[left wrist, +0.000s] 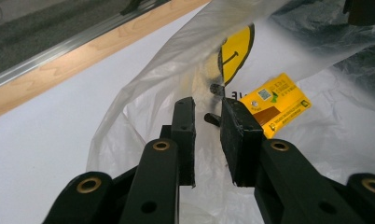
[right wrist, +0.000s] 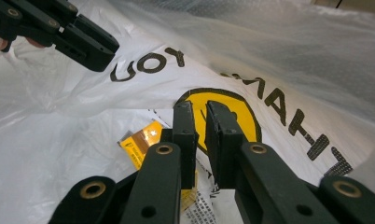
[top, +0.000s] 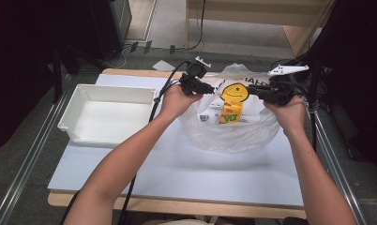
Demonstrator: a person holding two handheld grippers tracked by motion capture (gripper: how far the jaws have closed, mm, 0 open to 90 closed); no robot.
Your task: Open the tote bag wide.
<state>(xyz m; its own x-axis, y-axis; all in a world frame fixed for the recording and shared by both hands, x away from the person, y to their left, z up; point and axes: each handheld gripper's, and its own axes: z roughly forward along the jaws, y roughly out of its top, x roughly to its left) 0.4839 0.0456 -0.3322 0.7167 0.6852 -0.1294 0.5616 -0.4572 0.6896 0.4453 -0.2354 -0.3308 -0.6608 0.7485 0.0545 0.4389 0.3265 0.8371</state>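
- Left gripper [top: 201, 87]: I see its jaws pinching a fold of the plastic bag [top: 229, 133] at the bag's left rim; in the left gripper view thin film sits between the nearly closed pads.
- Right gripper [top: 264, 93]: jaws almost together on the bag's right rim, over the yellow smiley print [right wrist: 244, 116]; film lies between them.
- Yellow carton [top: 231, 112] lies inside the bag, between and below both grippers.
- White board [top: 177, 164] carries the bag; wooden table edge [top: 186, 206] shows under it.
- White tray [top: 109, 112] sits left of my left gripper, well apart.
- Grey floor, cables and wooden furniture lie beyond.
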